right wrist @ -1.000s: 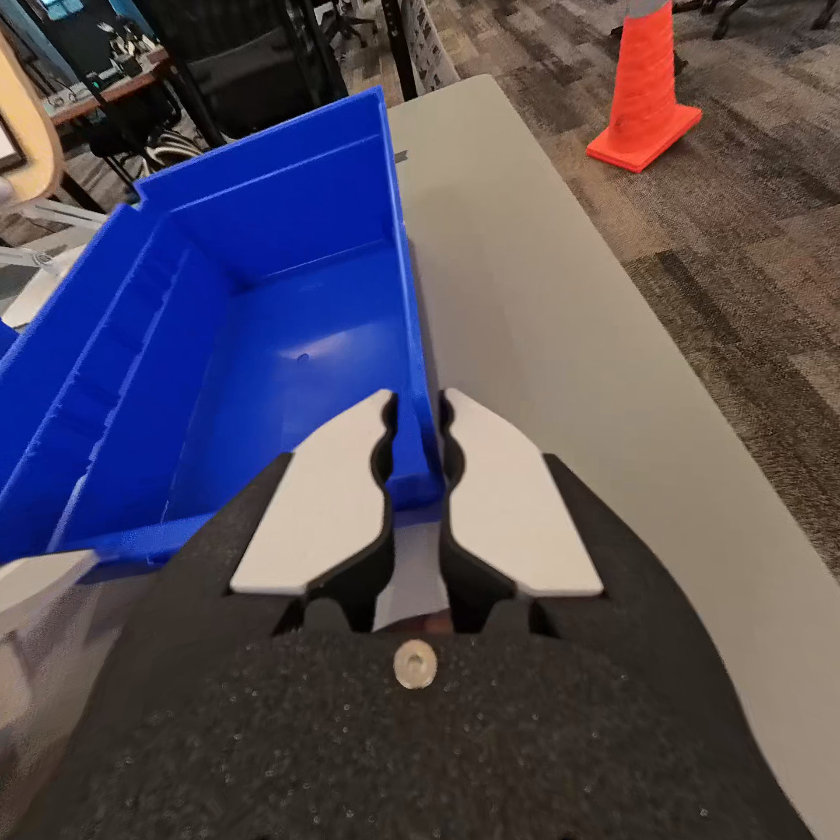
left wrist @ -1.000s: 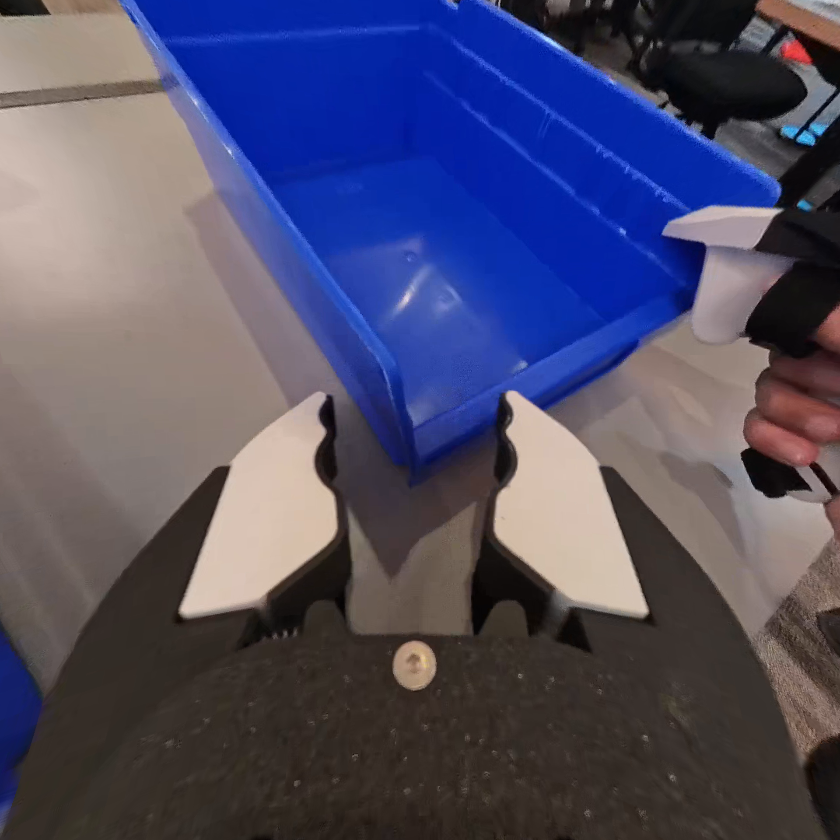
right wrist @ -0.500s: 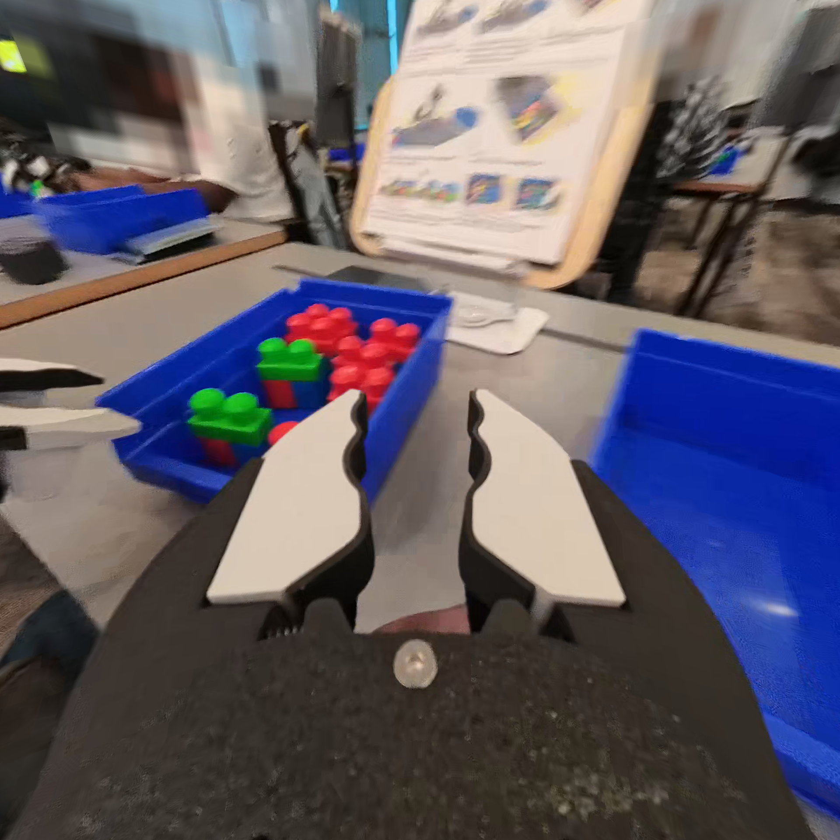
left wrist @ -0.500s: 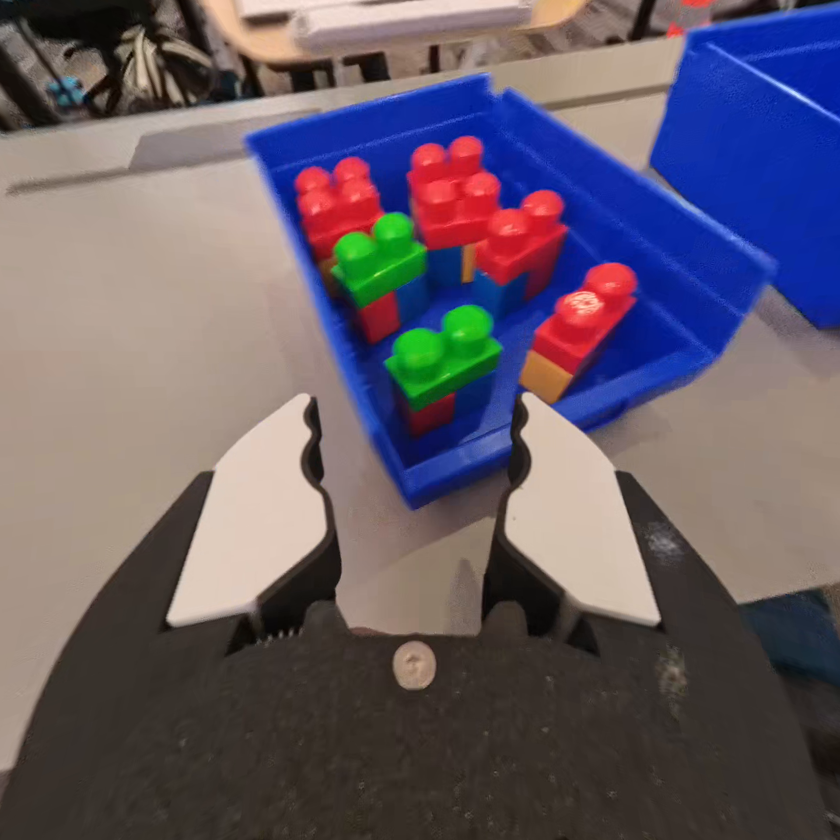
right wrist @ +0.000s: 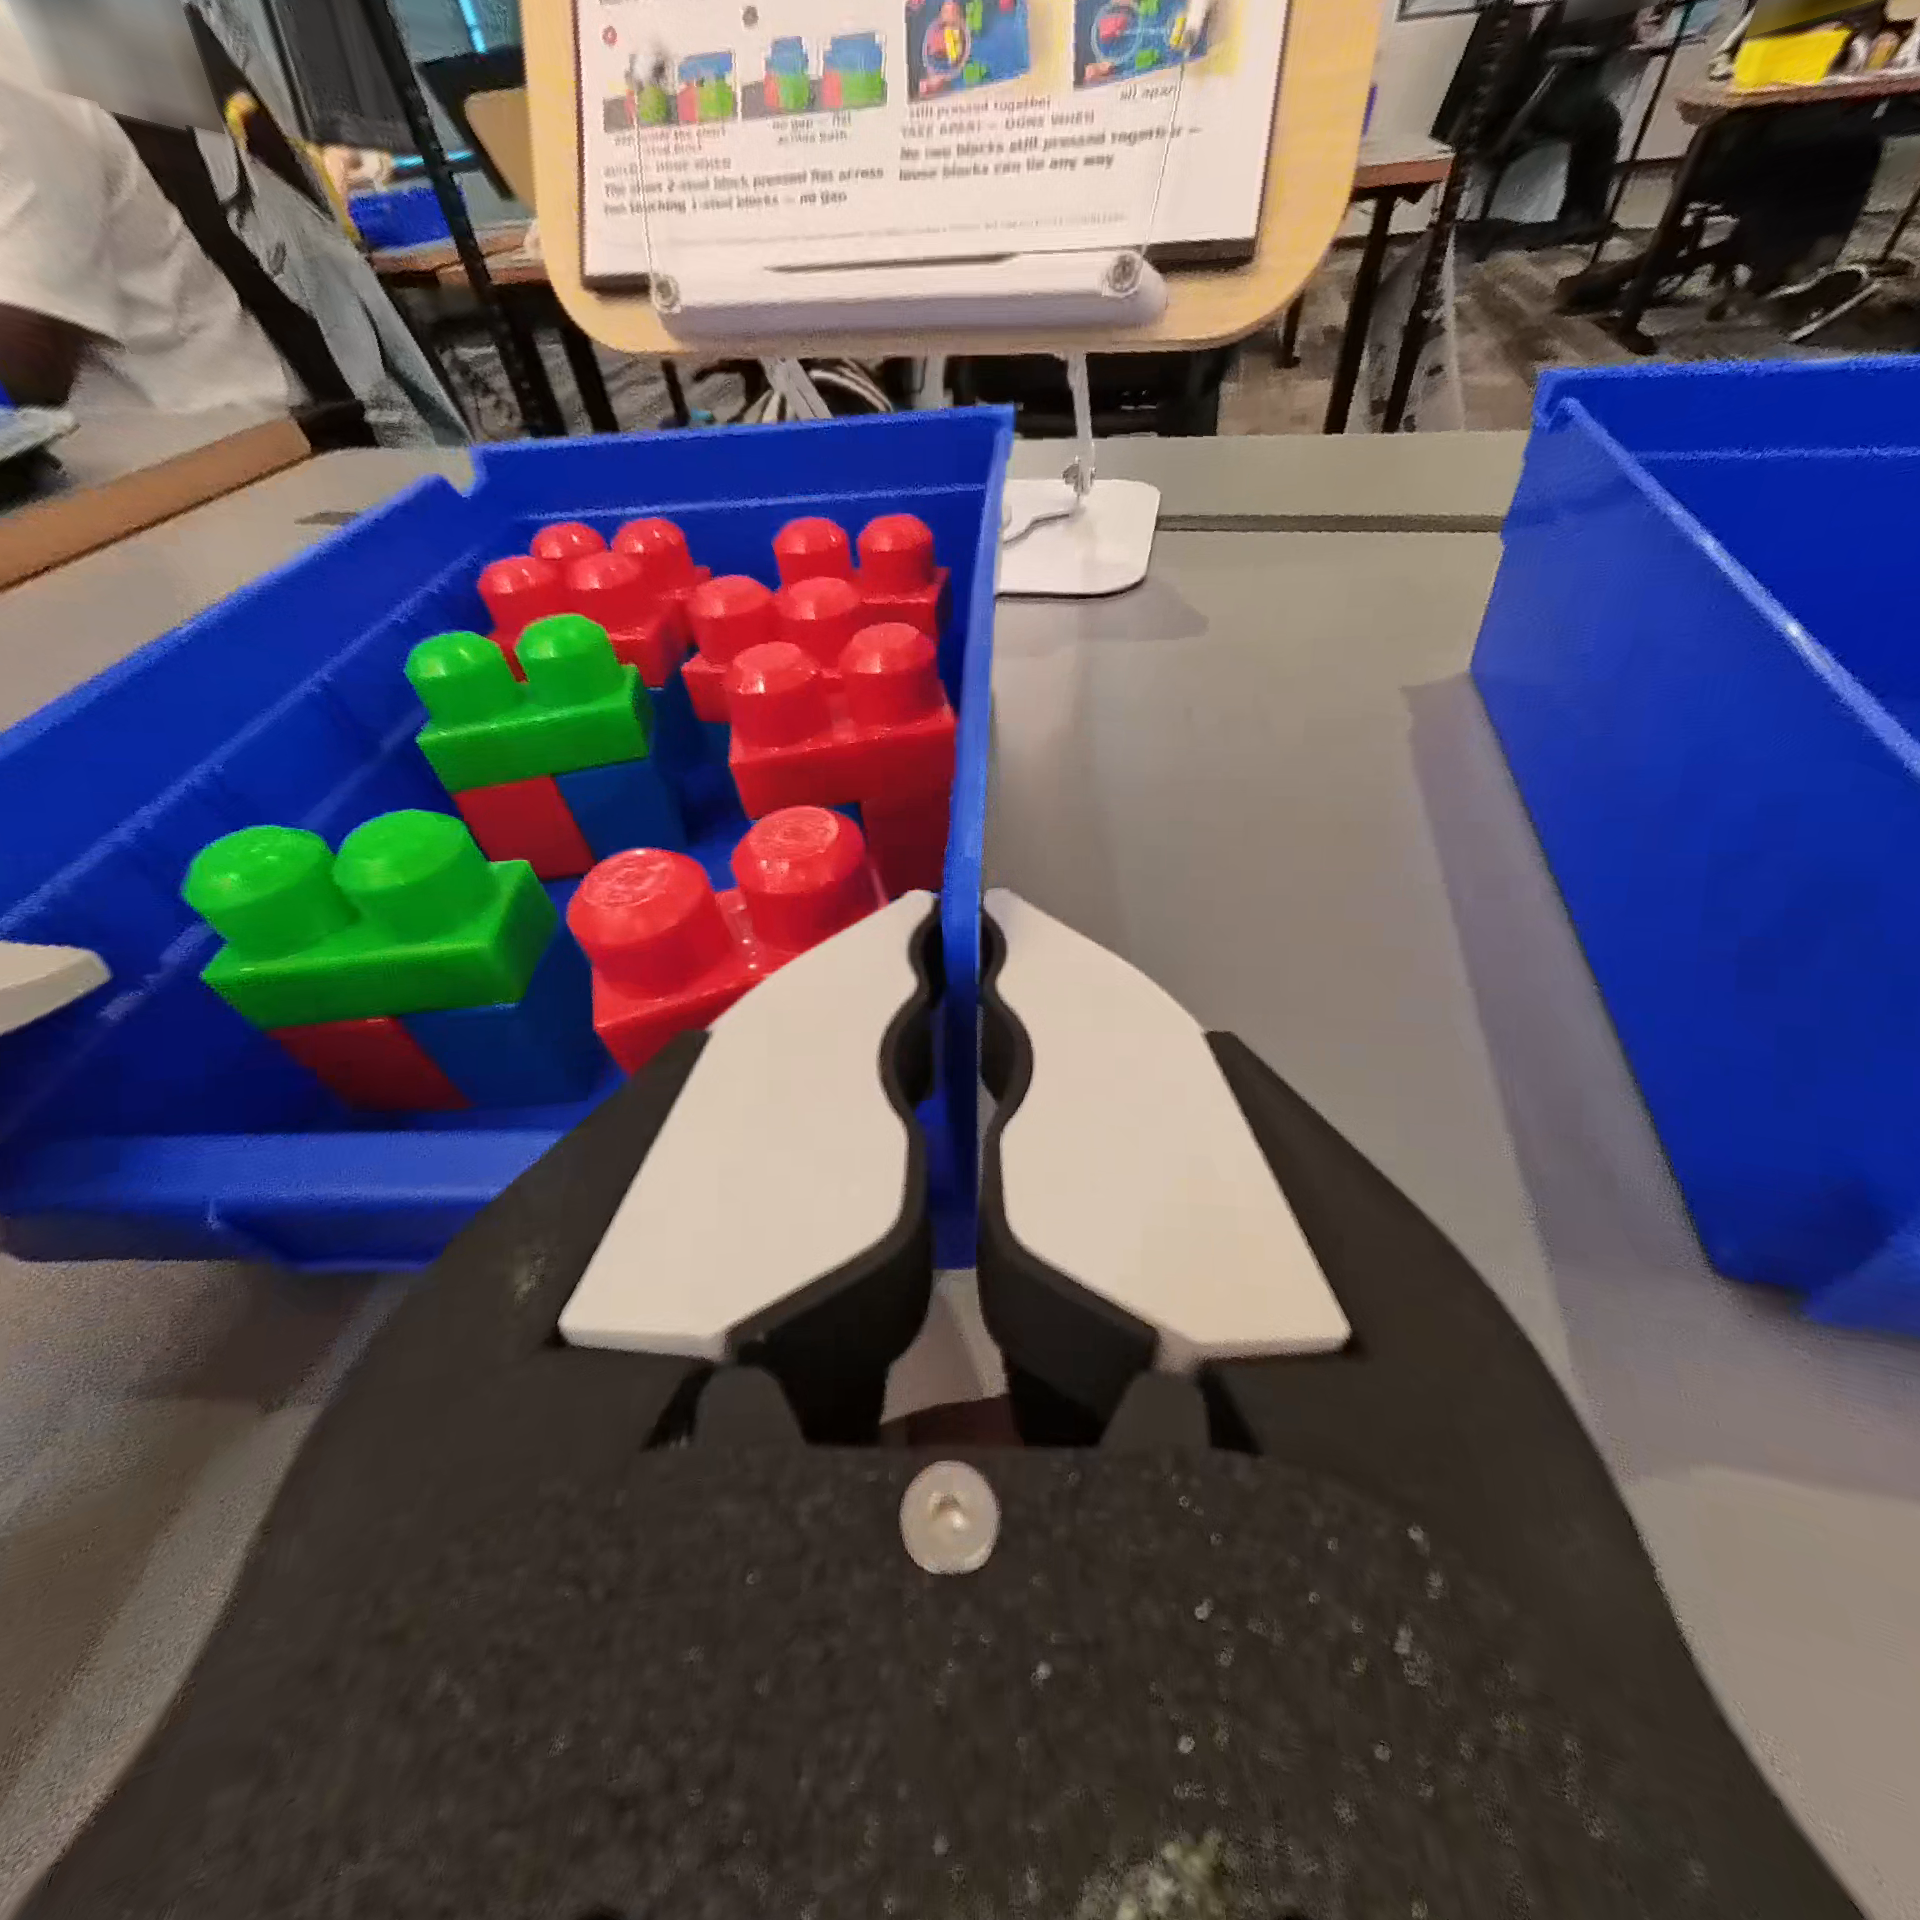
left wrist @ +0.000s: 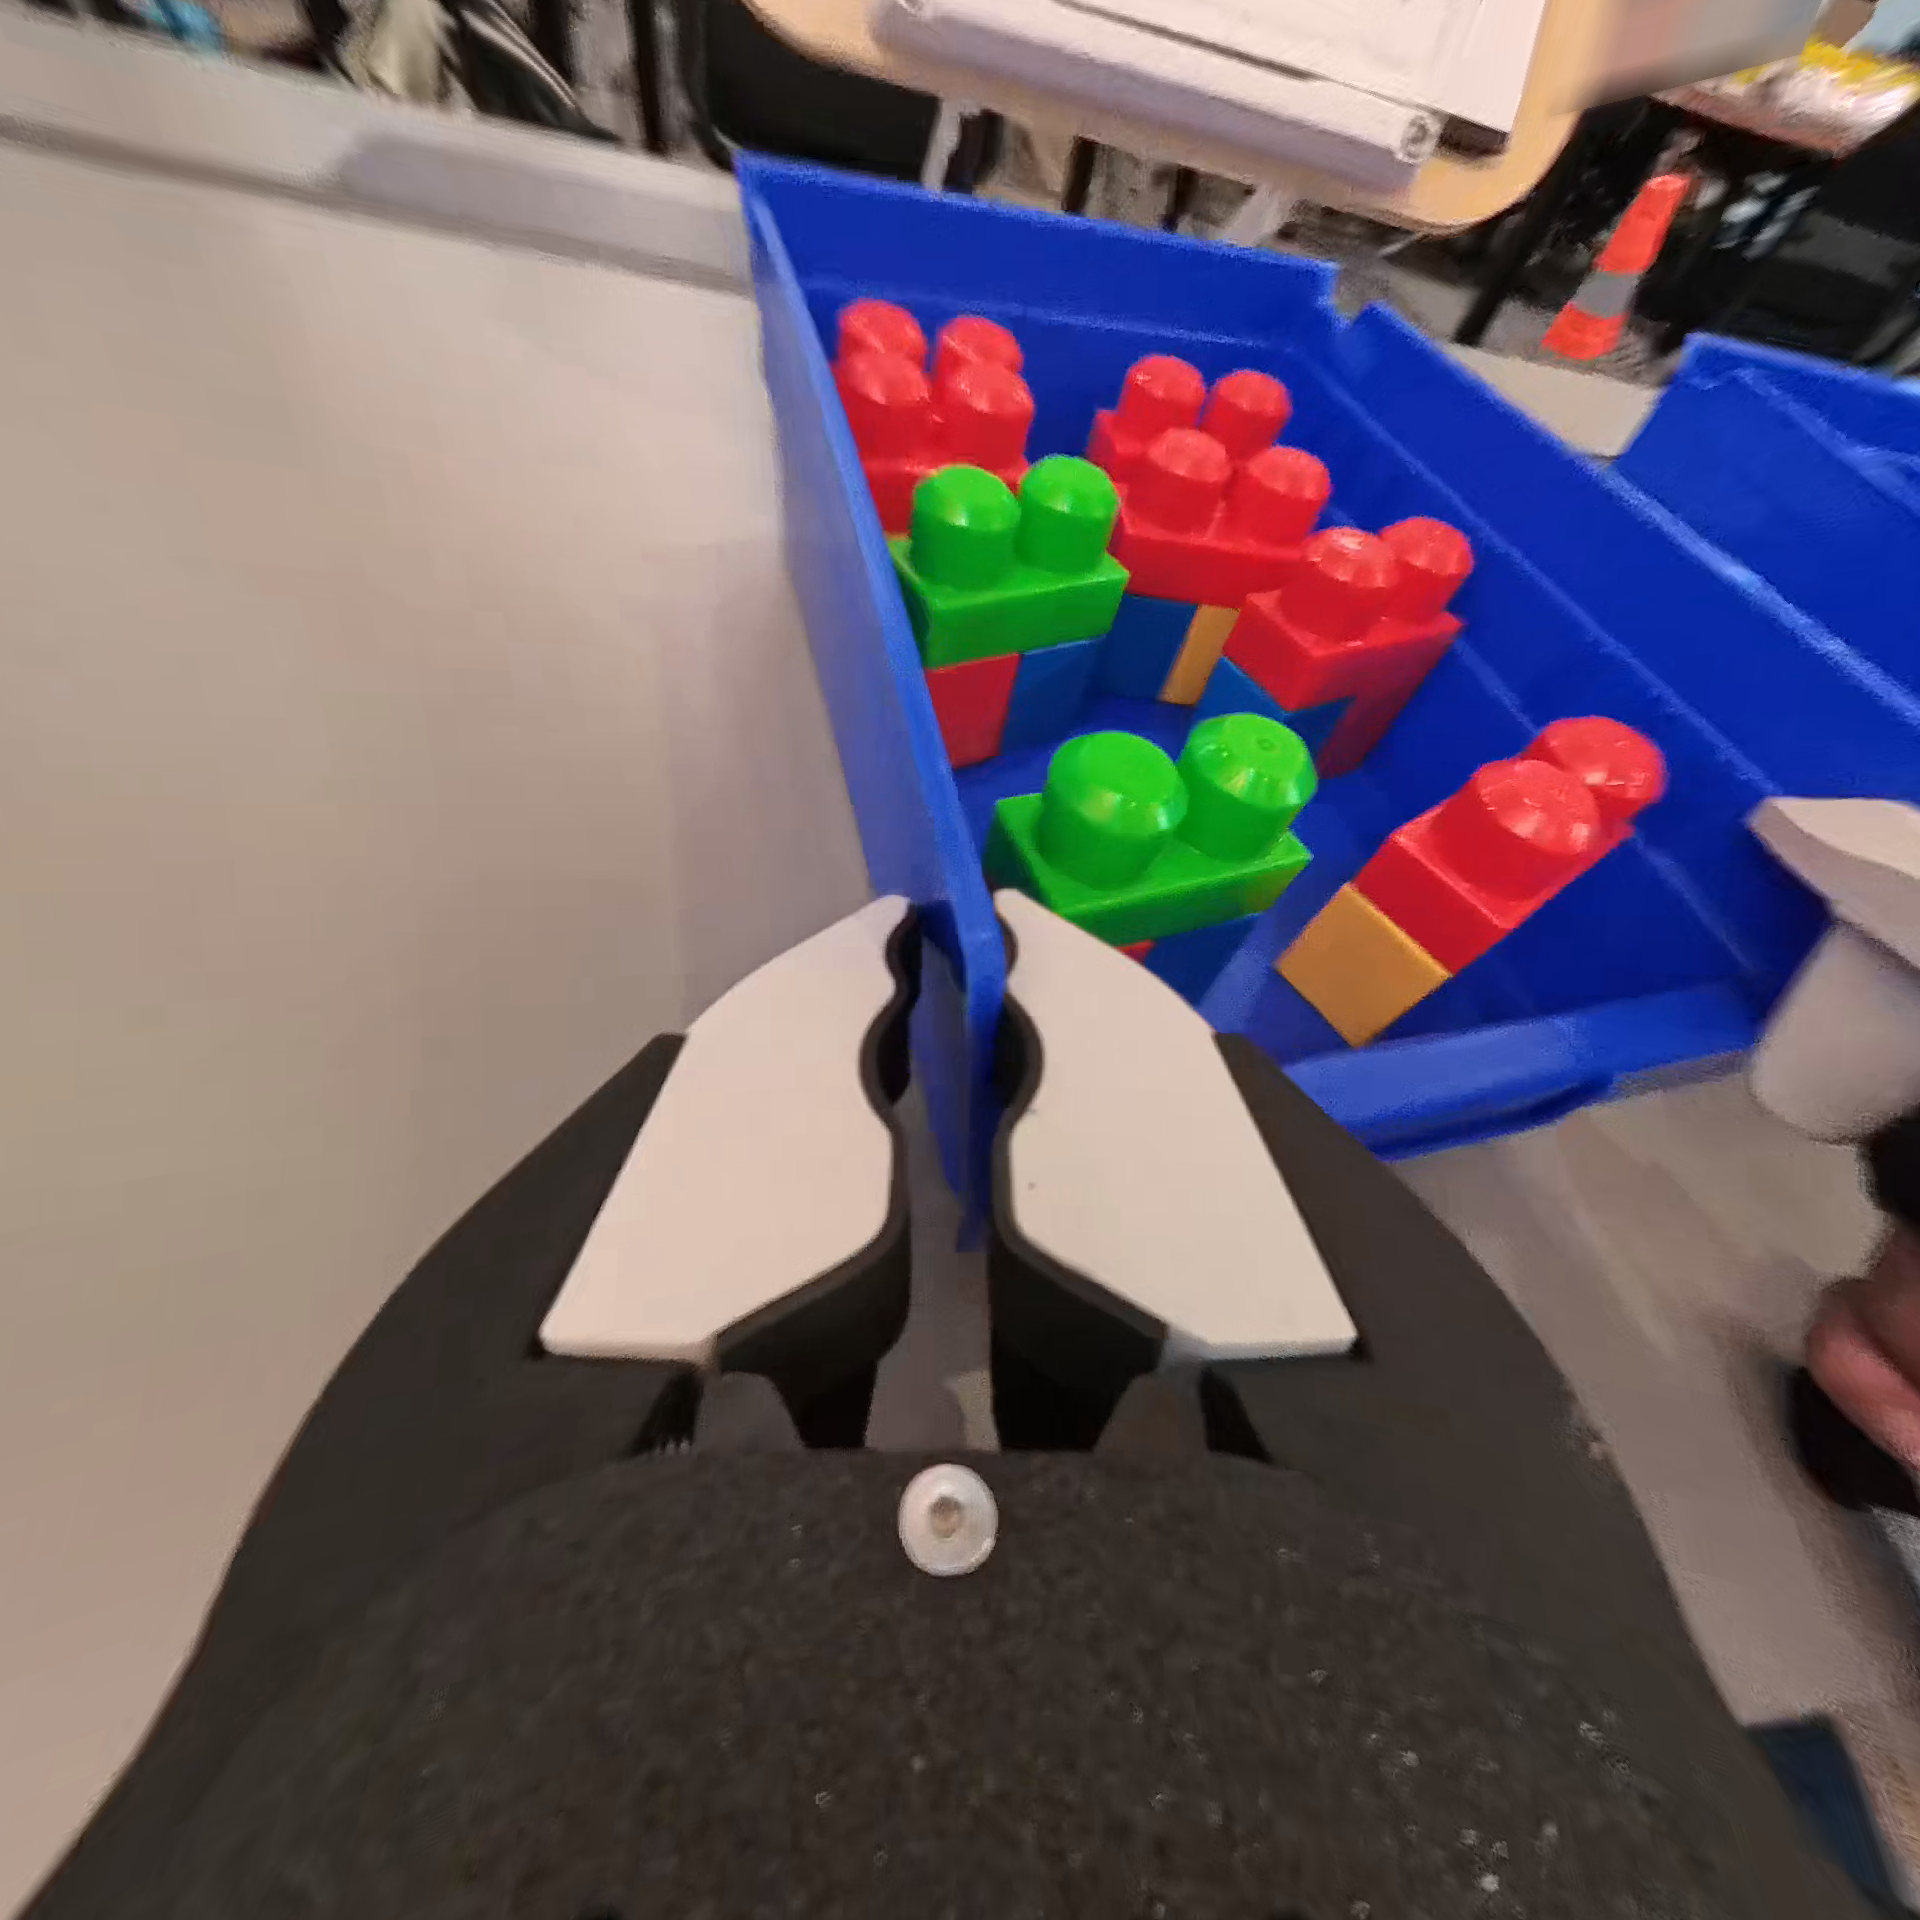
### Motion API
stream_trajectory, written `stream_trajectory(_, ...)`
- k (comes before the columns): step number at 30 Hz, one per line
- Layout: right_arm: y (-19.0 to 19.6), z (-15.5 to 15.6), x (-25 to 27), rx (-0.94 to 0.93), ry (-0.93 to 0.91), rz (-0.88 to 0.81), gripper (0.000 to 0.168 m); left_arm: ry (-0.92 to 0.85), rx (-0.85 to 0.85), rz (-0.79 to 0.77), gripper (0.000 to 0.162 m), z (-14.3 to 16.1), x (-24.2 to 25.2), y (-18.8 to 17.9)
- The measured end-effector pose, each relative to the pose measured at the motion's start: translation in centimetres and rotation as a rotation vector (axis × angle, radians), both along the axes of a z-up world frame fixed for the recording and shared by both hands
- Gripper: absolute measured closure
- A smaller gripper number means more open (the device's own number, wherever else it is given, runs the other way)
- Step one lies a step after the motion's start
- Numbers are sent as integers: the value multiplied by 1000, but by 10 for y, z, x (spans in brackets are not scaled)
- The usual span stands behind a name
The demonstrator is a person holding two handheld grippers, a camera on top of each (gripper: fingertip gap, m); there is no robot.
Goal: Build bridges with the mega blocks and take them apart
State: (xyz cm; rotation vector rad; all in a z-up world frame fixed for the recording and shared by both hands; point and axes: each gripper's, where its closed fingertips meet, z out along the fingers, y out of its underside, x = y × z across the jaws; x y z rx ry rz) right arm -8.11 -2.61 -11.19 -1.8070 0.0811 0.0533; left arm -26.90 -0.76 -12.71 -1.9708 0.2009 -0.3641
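Nearest: left gripper (left wrist: 954, 940) is clamped on the near-left side wall of the blue bin (left wrist: 862, 665); right gripper (right wrist: 961, 914) is clenched on the bin's opposite, right-hand wall, one finger inside and one outside on both. Bin sits on the grey table (left wrist: 364, 727).

Inside the bin are the built bridges, all mega blocks: near green-topped bridge (left wrist: 1153, 831), a red-topped bridge (left wrist: 1496, 862) tipped over with an orange leg showing, then another green-topped one (left wrist: 1003, 561), and more red-topped ones (left wrist: 1205, 488) at the back.

Handling, judged: hollow plastic, light, rigid, smooth so a bit slippery; studs press-fit, so pulling apart needs a firm grip. Best hold is across the flat sides of the top block, other gripper on a leg. The bin wall is thin and stiff, fine for a pinch, though it may flex.

Farther: second blue bin (right wrist: 1704, 831) to the right, well apart; instruction board on a stand (right wrist: 925, 156) behind the table.

Versus 0.5 s ago: both grippers were spread wide and short of the bin; now both are closed on its walls. A second back they were at the empty bin.
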Motion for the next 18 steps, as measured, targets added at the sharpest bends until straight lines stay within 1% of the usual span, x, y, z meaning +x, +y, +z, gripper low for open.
stream_trajectory(2,-3,5,-13,1,11,-38,165,69,27,44,159,6,-14,4)
stream_trajectory(5,-2,12,-39,31,39,-49,165,46,10,68,160,11,-39,10)
stream_trajectory(8,6,22,-70,56,62,-55,165,73,42,98,161,27,-70,17)
stream_trajectory(11,23,37,-106,73,91,-34,165,109,71,118,161,51,-107,30)
stream_trajectory(14,43,53,-146,84,111,-14,165,139,82,114,161,70,-146,51)
stream_trajectory(16,57,57,-174,87,106,-4,164,155,95,113,161,77,-173,65)
stream_trajectory(18,70,55,-201,79,104,2,164,165,100,123,161,77,-200,78)
